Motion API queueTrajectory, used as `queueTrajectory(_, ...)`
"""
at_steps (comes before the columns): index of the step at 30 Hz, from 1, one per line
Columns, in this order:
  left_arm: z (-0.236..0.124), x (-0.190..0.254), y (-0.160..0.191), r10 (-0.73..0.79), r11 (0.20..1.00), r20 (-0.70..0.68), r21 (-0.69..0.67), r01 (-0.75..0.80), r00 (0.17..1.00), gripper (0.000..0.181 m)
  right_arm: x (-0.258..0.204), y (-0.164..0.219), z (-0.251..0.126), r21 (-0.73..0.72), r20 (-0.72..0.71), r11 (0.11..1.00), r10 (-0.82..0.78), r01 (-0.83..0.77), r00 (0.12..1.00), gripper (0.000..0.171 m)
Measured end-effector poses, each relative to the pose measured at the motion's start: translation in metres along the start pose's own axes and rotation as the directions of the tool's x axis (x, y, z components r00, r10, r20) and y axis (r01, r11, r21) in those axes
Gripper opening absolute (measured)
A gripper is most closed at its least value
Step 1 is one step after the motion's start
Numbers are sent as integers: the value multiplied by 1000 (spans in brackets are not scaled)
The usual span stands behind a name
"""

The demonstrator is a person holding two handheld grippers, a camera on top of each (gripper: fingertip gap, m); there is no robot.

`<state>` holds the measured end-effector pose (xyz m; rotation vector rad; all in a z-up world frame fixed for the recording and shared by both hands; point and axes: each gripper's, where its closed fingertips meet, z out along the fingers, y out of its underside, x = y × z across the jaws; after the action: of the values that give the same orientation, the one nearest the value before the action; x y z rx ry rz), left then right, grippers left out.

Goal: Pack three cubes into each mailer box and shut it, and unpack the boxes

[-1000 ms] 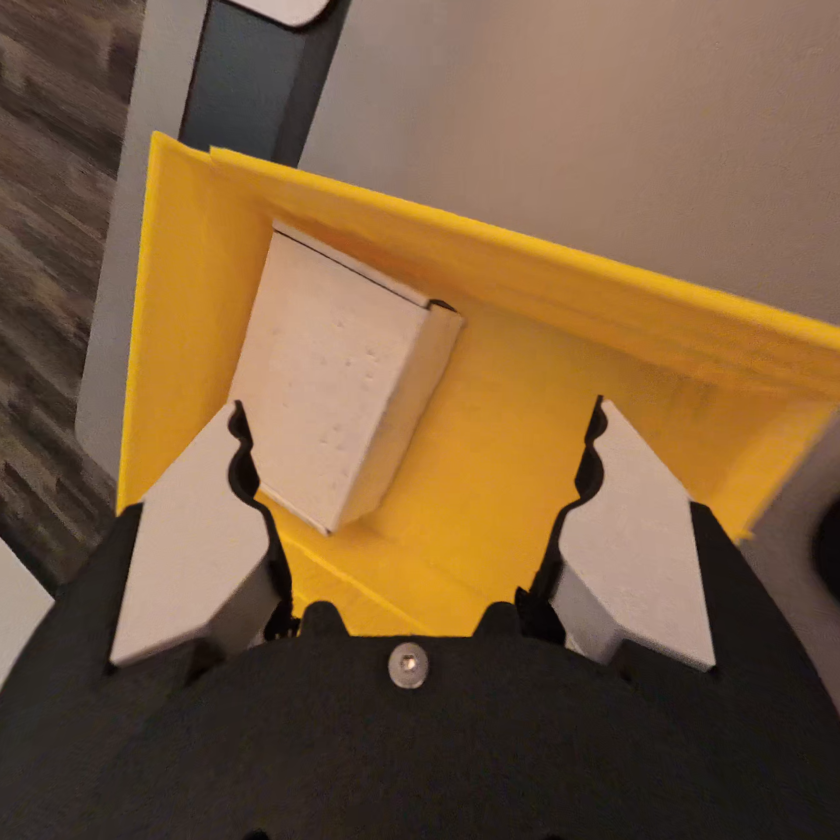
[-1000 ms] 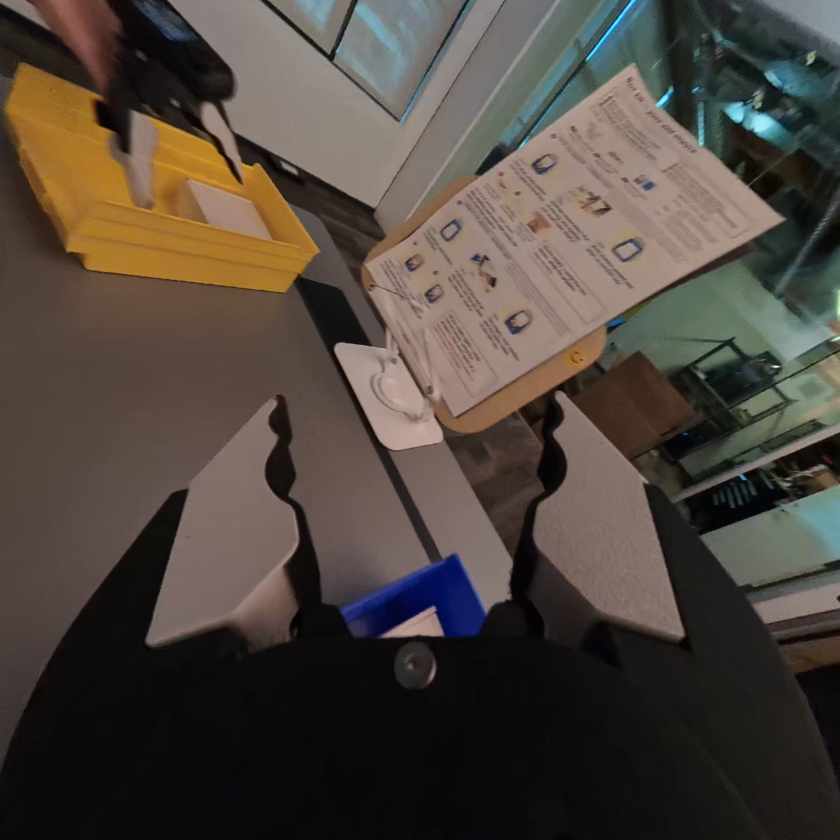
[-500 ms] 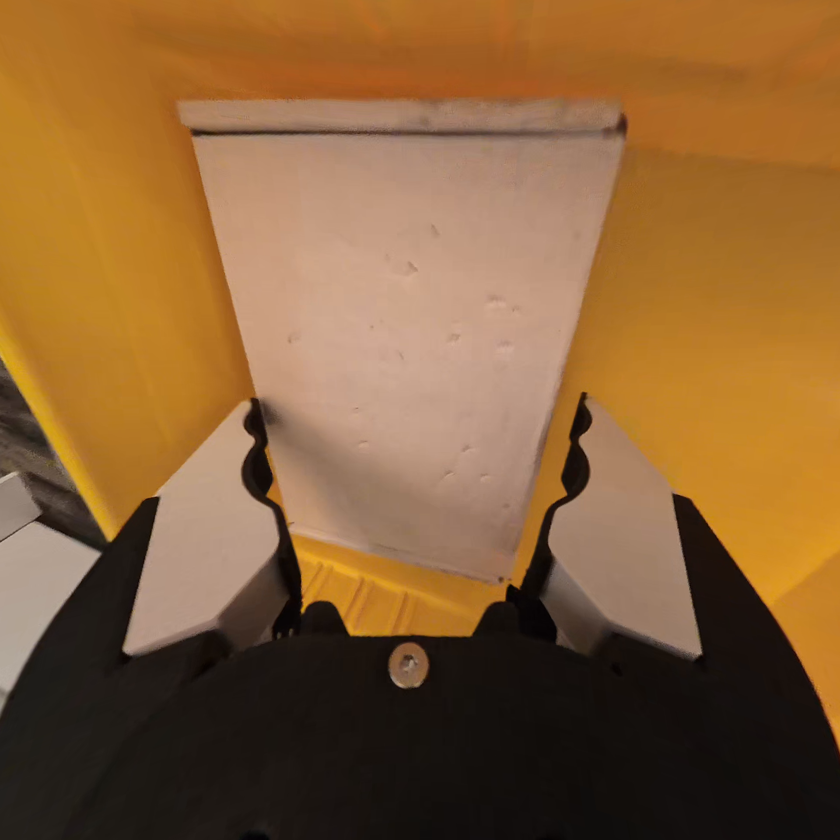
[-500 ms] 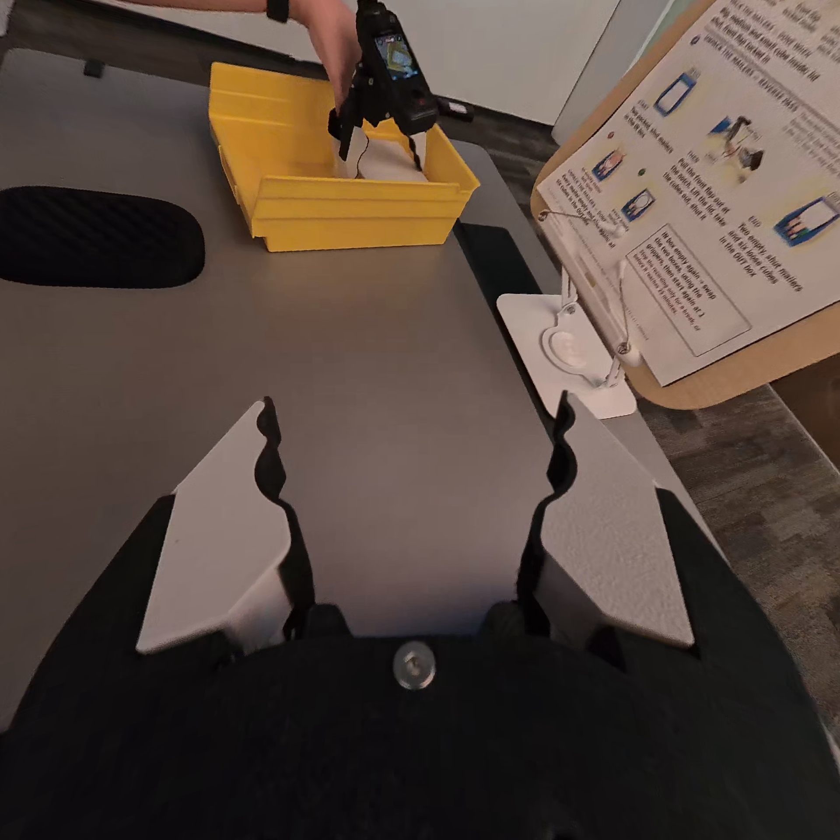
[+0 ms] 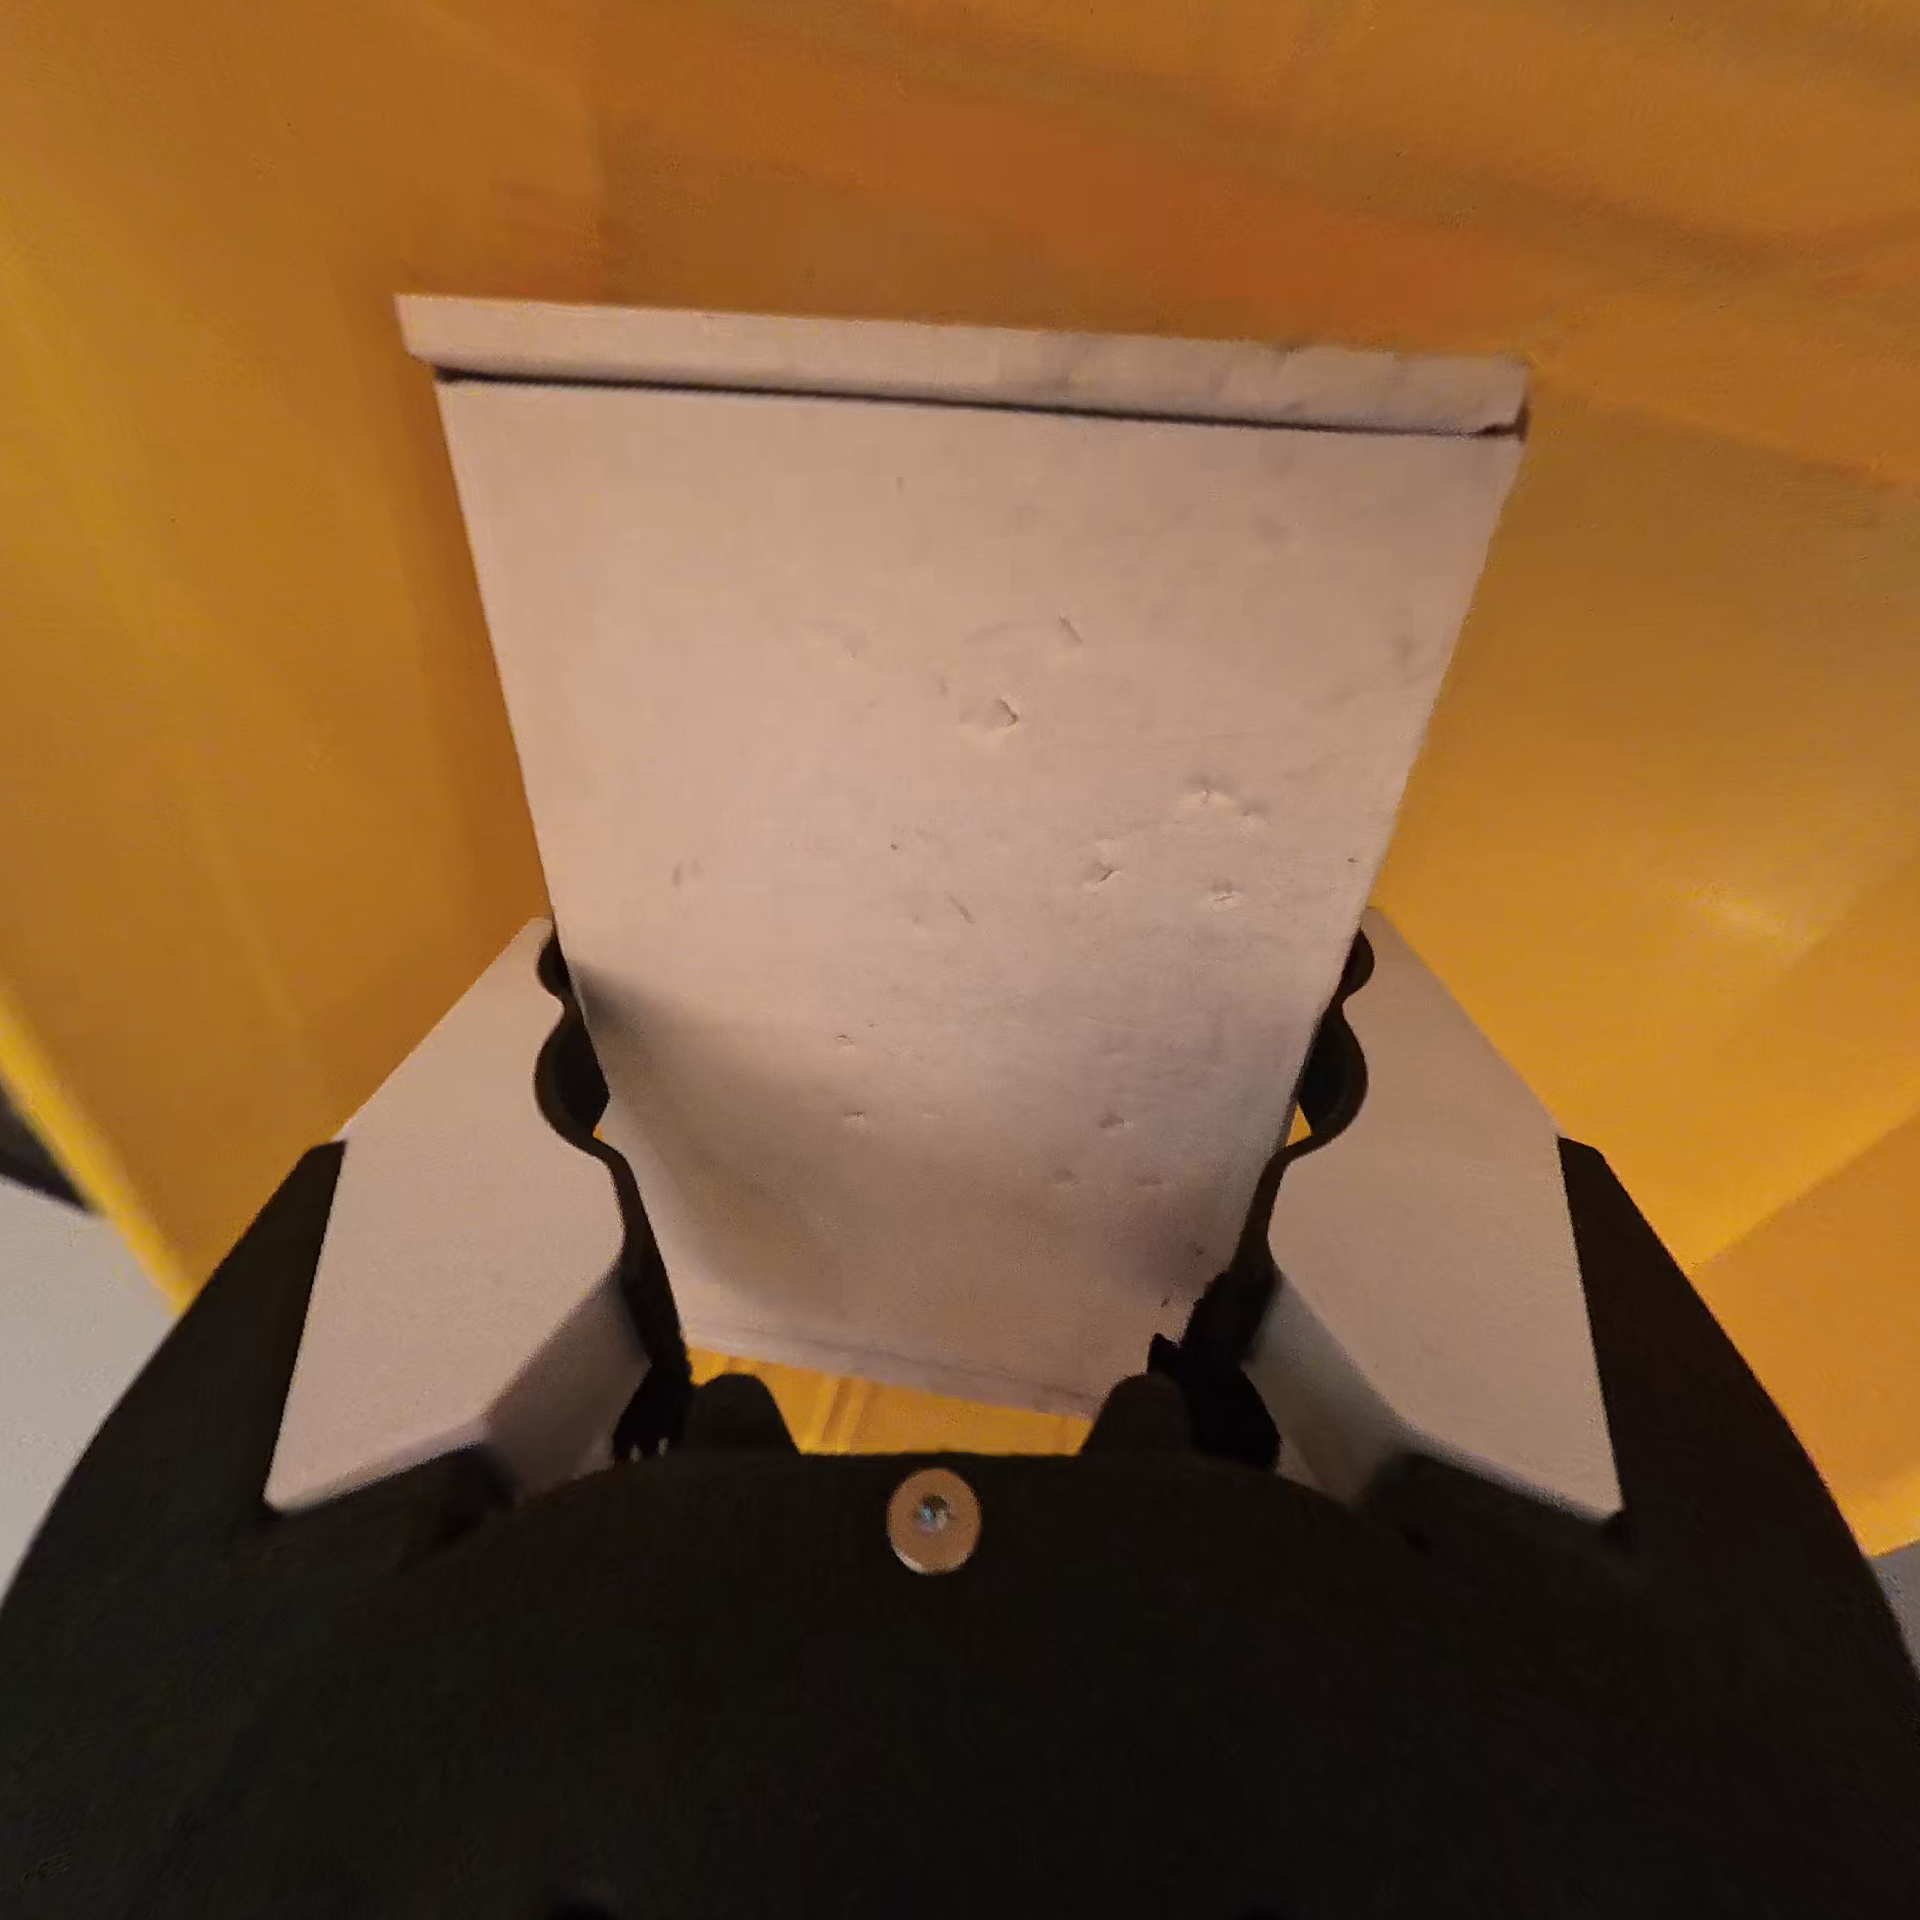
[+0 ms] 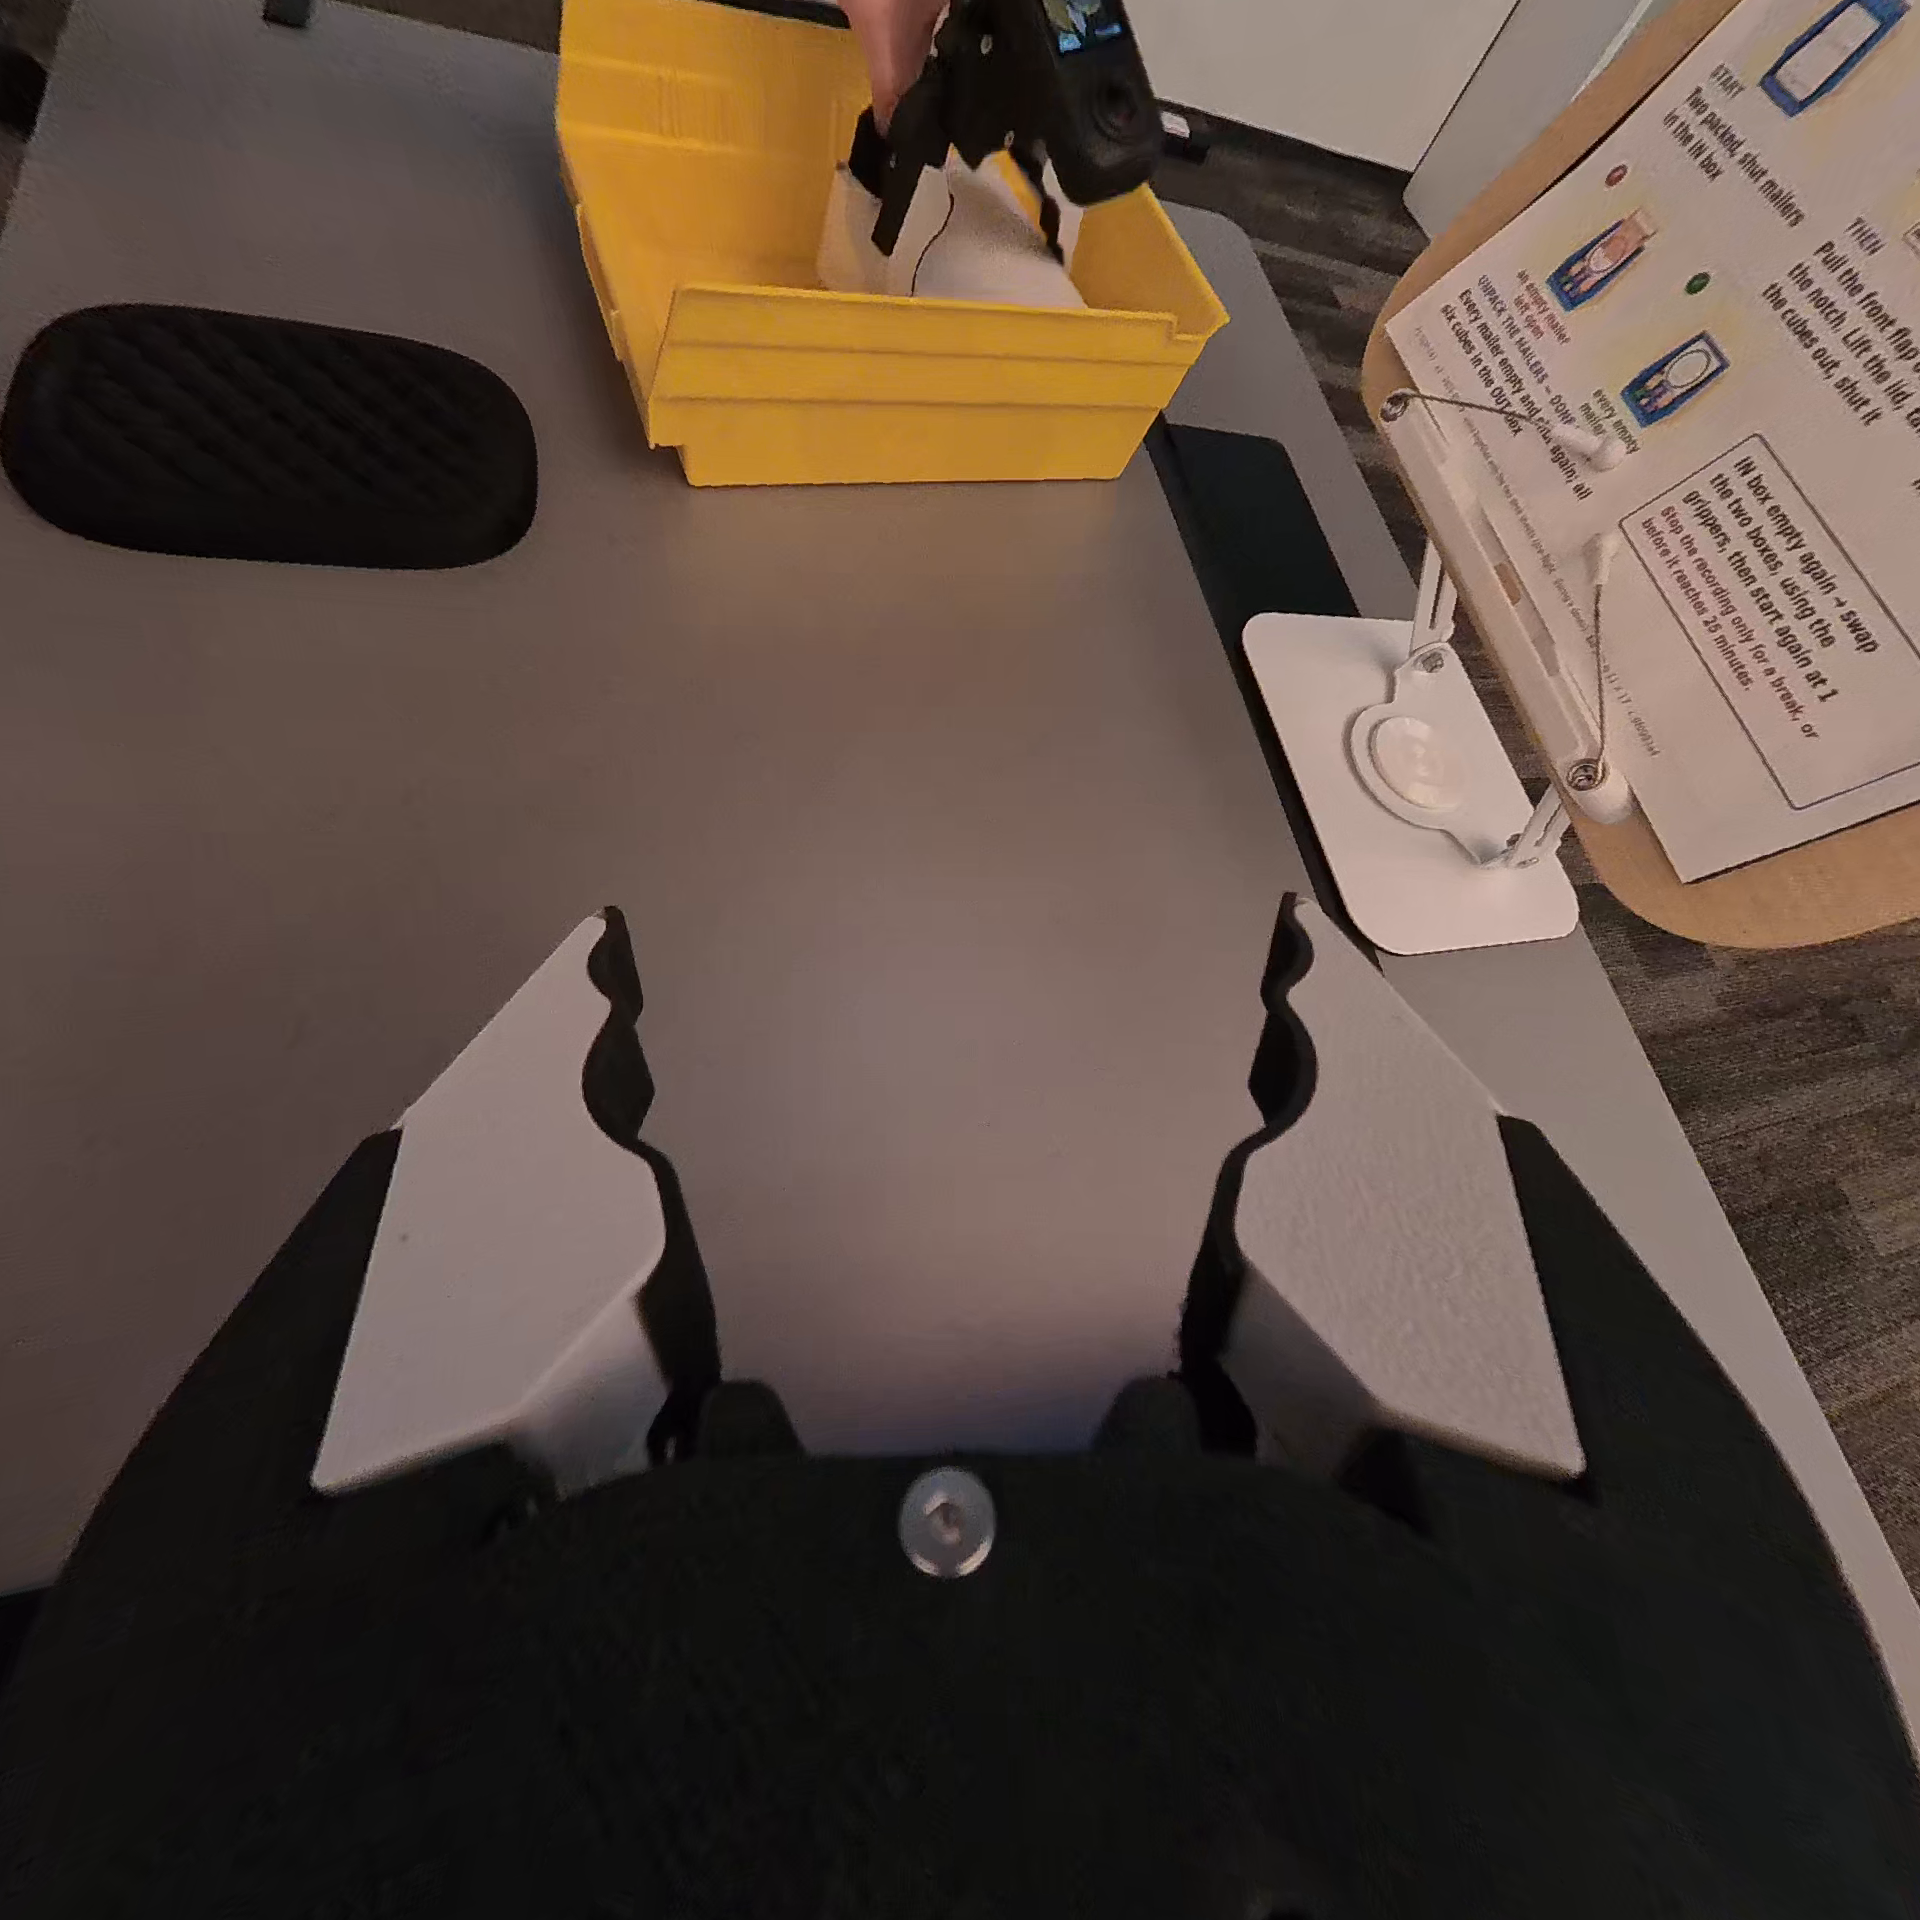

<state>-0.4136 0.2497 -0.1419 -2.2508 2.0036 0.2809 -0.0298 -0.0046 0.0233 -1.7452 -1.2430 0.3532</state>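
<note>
A shut white mailer box (image 5: 966,831) lies in a yellow bin (image 5: 208,623). My left gripper (image 5: 954,923) is open and straddles the box's near end, with a finger close along each side; I cannot tell whether the pads touch it. In the right wrist view the left gripper (image 6: 956,208) reaches down into the yellow bin (image 6: 894,395) over the white box (image 6: 997,275), with a person's hand on it. My right gripper (image 6: 948,912) is open and empty above the bare grey table (image 6: 883,727). No cubes show.
A black oval pad (image 6: 260,436) lies on the table left of the bin. A sheet of instructions on a brown board (image 6: 1714,468) stands on a white stand (image 6: 1413,769) at the table's right edge. Carpet floor lies beyond that edge.
My left gripper has dropped into the yellow bin and slid over the white box, which now sits between its fingers. My right gripper has swung to face the table and bin.
</note>
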Motion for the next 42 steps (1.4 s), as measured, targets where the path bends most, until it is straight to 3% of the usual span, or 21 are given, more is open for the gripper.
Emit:
queueTrajectory(6, -48, -8, 9, -52, 999, 114, 16, 51, 992, 137, -2, -2, 0, 6, 9, 1000, -9, 9, 1000, 119)
queueTrajectory(12, -134, 0, 8, -58, 998, 198, 11, 57, 978, 137, -5, -14, 2, -8, -84, 999, -41, 40, 996, 118)
queueTrajectory(15, -177, 30, -29, -35, 998, 183, 53, 25, 982, 137, -5, -33, 5, 33, -247, 993, -102, 113, 964, 117)
queueTrajectory(18, -193, 85, -93, 39, 991, 109, 121, -52, 993, 137, -31, -43, 8, 69, -399, 957, -232, 281, 887, 110)
queueTrajectory(24, -165, 204, -218, 249, 945, -71, 238, -226, 966, 138, -91, -10, 30, -162, -537, 869, -475, 467, 698, 109)
queueTrajectory(28, -129, 261, -265, 338, 924, -162, 244, -294, 927, 138, -100, 19, 38, -307, -535, 830, -555, 465, 637, 112)
queueTrajectory(33, -97, 308, -286, 388, 914, -262, 229, -334, 883, 138, -93, 62, 53, -417, -468, 796, -602, 439, 647, 110)
queueTrajectory(35, -94, 323, -291, 393, 913, -318, 247, -325, 863, 138, -102, 69, 65, -441, -401, 756, -648, 484, 648, 90)
queueTrajectory(36, -93, 330, -292, 392, 913, -345, 261, -314, 853, 138, -107, 74, 70, -464, -356, 723, -681, 512, 640, 66)
queueTrajectory(38, -88, 331, -292, 382, 914, -359, 285, -289, 852, 138, -109, 77, 75, -485, -329, 689, -714, 538, 618, 64)
queueTrajectory(42, -92, 325, -281, 346, 892, -390, 420, -170, 853, 131, -110, 82, 78, -485, -279, 693, -701, 534, 656, 62)
